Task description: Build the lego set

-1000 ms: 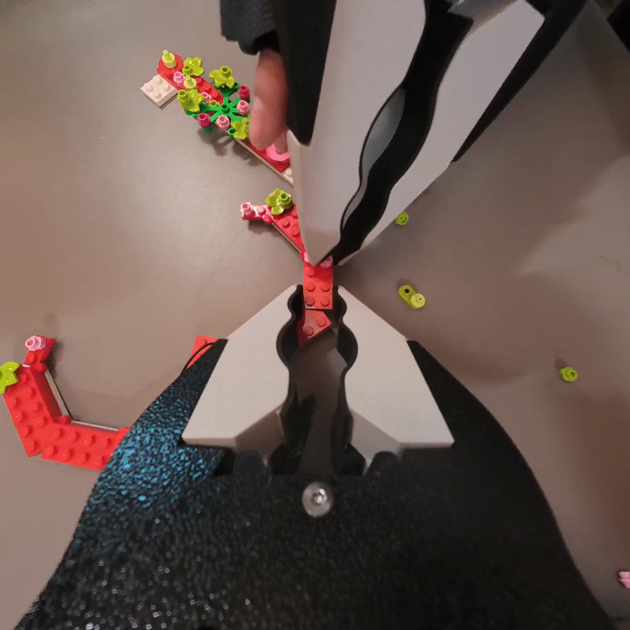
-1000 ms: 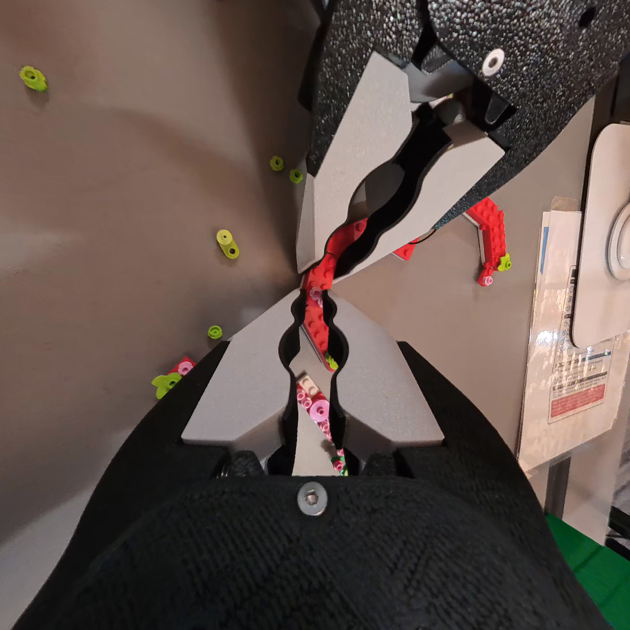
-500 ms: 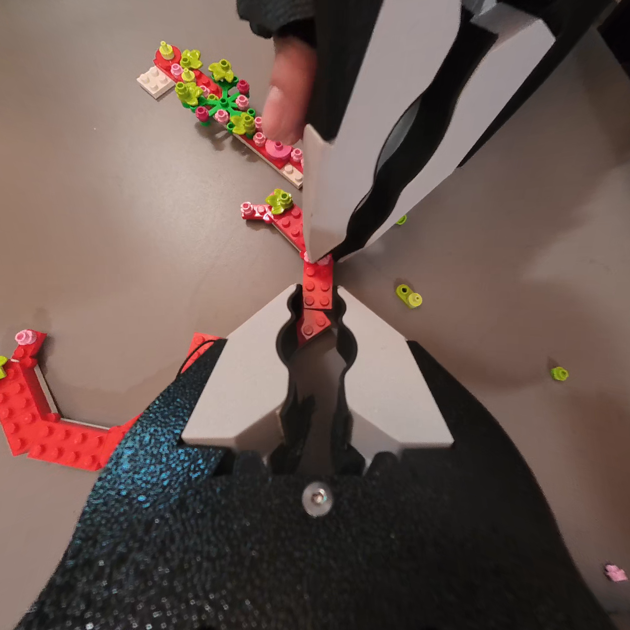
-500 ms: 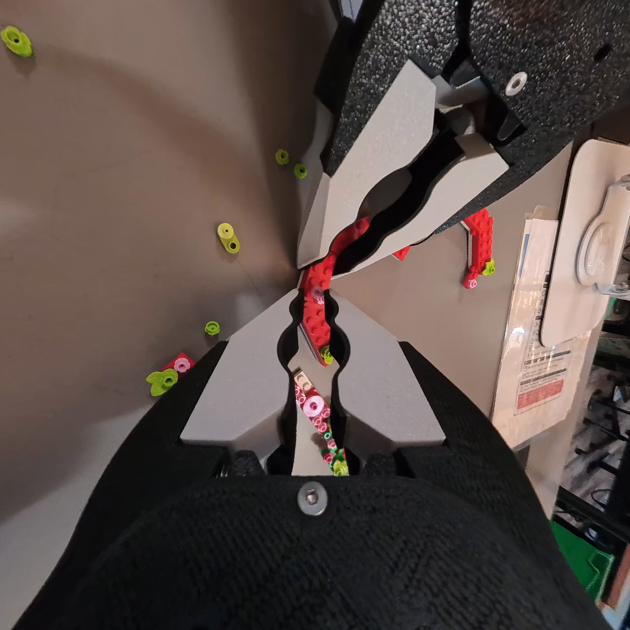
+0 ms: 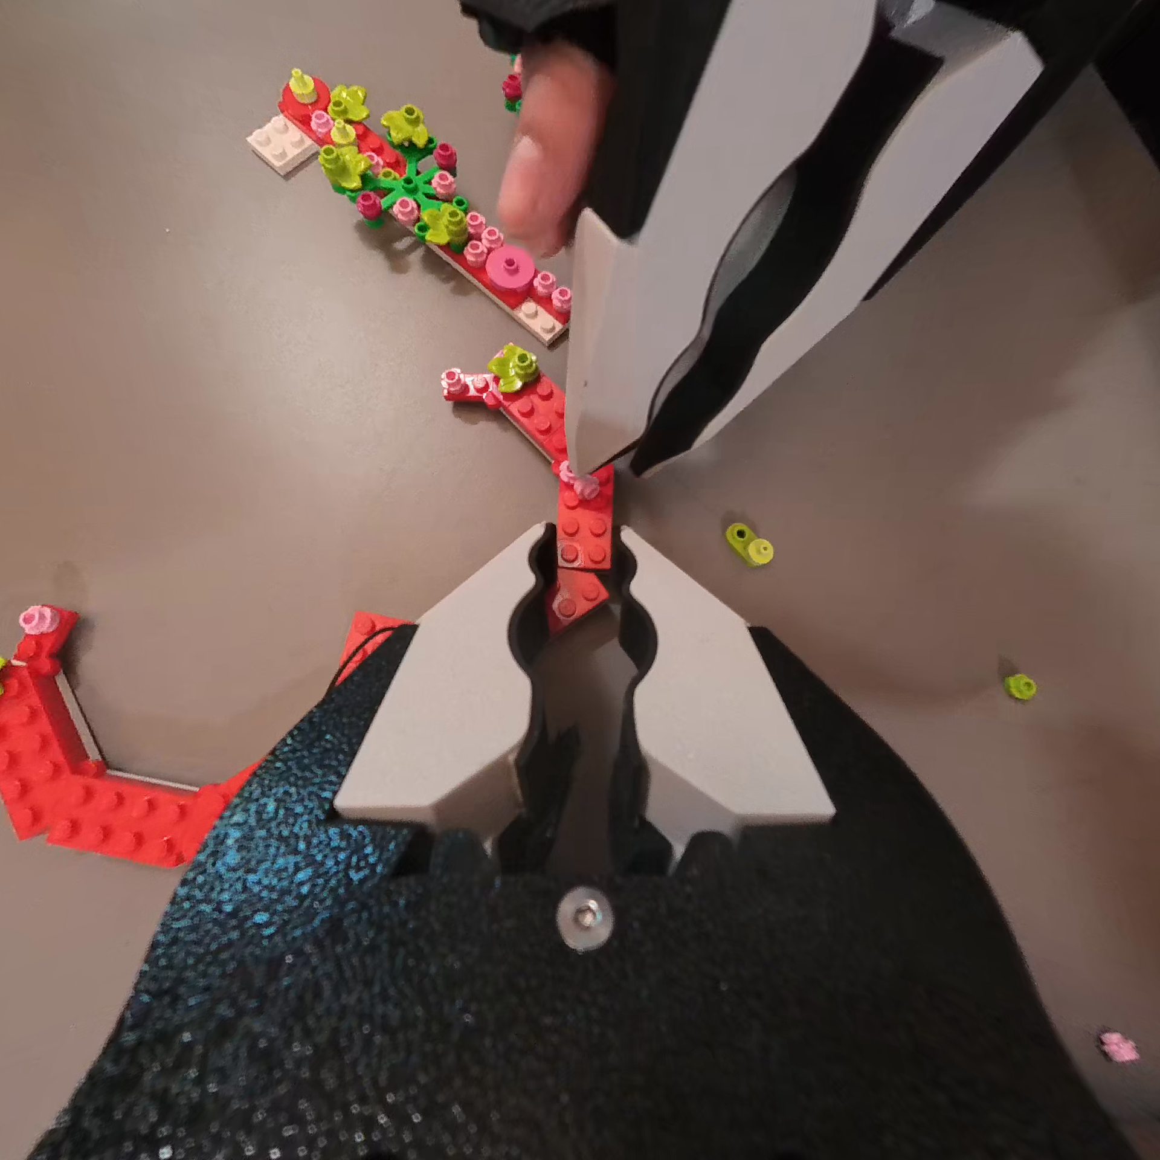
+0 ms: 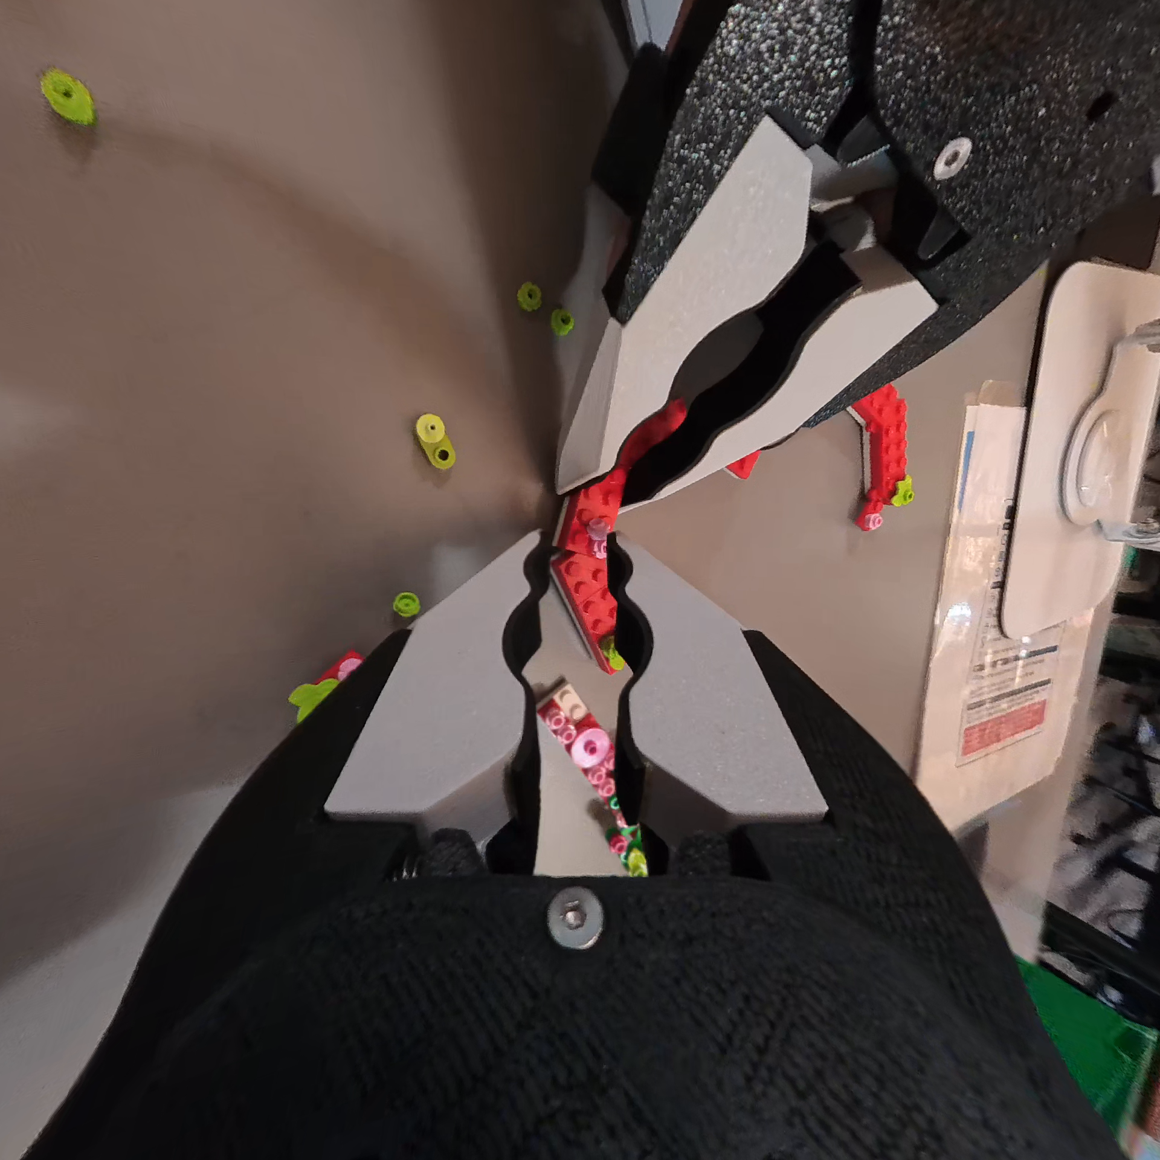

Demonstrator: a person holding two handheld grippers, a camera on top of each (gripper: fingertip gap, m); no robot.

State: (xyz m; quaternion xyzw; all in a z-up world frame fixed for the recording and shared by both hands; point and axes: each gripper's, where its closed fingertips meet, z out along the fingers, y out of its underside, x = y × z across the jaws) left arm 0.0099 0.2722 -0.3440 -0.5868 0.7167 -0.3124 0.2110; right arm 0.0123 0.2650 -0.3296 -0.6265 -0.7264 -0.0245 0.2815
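Note:
A bent red Lego plate strip (image 5: 585,524) with small pink flower studs lies low over the brown table. My left gripper (image 5: 580,547) is shut on its near end. My right gripper (image 5: 618,467) comes in from the upper right, and its tips are closed on the strip's middle by a pink stud. In the right wrist view the right gripper (image 6: 576,543) is shut on the same red strip (image 6: 587,593), and the left gripper (image 6: 593,493) holds the strip's other end just beyond. The two grippers' tips almost touch.
A longer red strip with green, lime and pink flowers (image 5: 433,207) lies behind, next to a person's finger (image 5: 546,163). A red angled frame piece (image 5: 81,797) is at left. Loose lime studs (image 5: 750,546) (image 5: 1020,686) lie at right. A laminated sheet (image 6: 1004,659) and the table edge show at right. The tips of both grippers are at nearly the same place.
Both grippers keep hold of the red strip. The right gripper has shifted slightly right and tilted, so more of the flowered strip shows behind it.

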